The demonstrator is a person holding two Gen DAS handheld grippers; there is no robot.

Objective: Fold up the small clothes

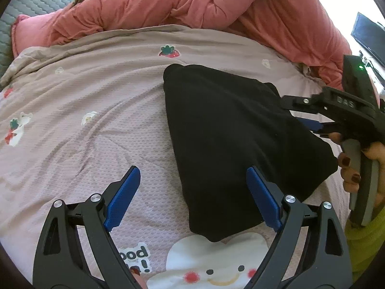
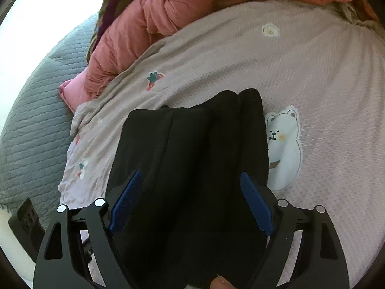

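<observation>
A black garment [image 1: 228, 132] lies folded into a long wedge on a lilac blanket [image 1: 84, 125] printed with strawberries and cartoon figures. My left gripper [image 1: 193, 171] hangs open over the garment's near left edge; its right blue pad [image 1: 262, 197] is above the cloth and its left one is above bare blanket. At the garment's right edge my right gripper [image 1: 293, 110] is open, held by a hand [image 1: 351, 168] with painted nails. In the right wrist view the black garment [image 2: 192, 132] runs between the open jaws of the right gripper [image 2: 190, 175], with no pad seen pressing on it.
A salmon-pink quilt [image 1: 192, 7] is heaped along the back of the blanket. Grey quilted bedding [image 2: 31, 120] lies to the left. A dark screen [image 1: 368, 38] stands at the far right. A white bear print [image 2: 284, 144] sits beside the garment.
</observation>
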